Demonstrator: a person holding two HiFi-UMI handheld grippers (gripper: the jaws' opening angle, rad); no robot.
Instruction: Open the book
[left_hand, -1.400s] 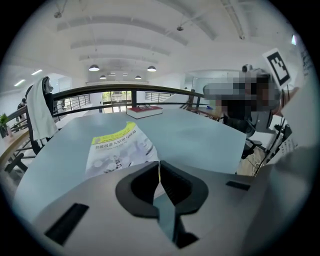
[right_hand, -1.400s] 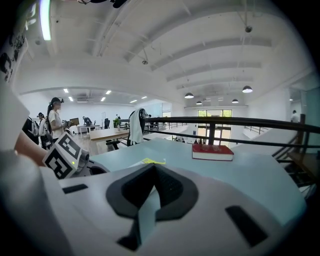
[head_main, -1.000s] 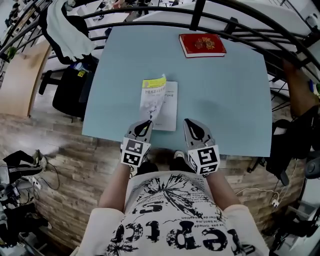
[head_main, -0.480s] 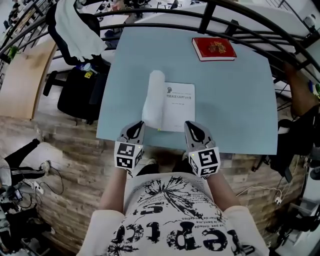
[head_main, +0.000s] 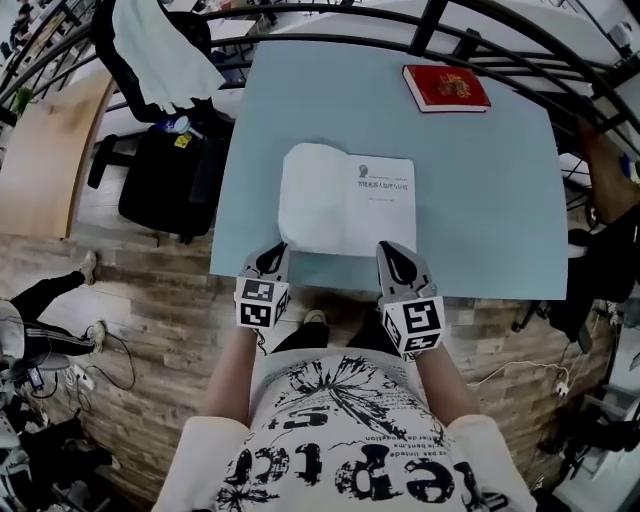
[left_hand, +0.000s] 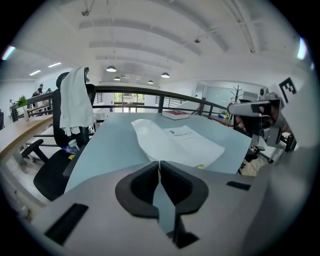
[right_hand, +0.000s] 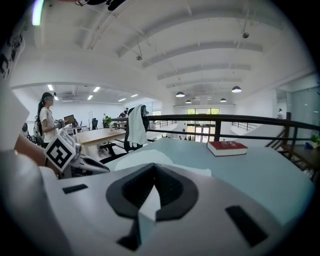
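The white book (head_main: 345, 200) lies open and flat on the pale blue table (head_main: 480, 200), its left leaf blank and its right leaf carrying a few lines of print. My left gripper (head_main: 275, 258) is shut and empty at the table's near edge, just short of the book's near left corner. My right gripper (head_main: 393, 255) is also shut and empty, by the near right corner. In the left gripper view the open book (left_hand: 180, 142) lies just beyond the closed left gripper (left_hand: 159, 162). The right gripper view shows the closed right gripper (right_hand: 154, 167) with a white page (right_hand: 145, 157) behind it.
A closed red book (head_main: 446, 88) lies at the table's far right corner. A black railing (head_main: 420, 30) curves behind the table. An office chair draped with a white cloth (head_main: 160, 55) stands at the left. A person's arm (head_main: 600, 170) shows at the right edge.
The book's cover has swung over to the left and now lies flat, so the book is open. My left gripper has come off the cover and drawn back to the near edge.
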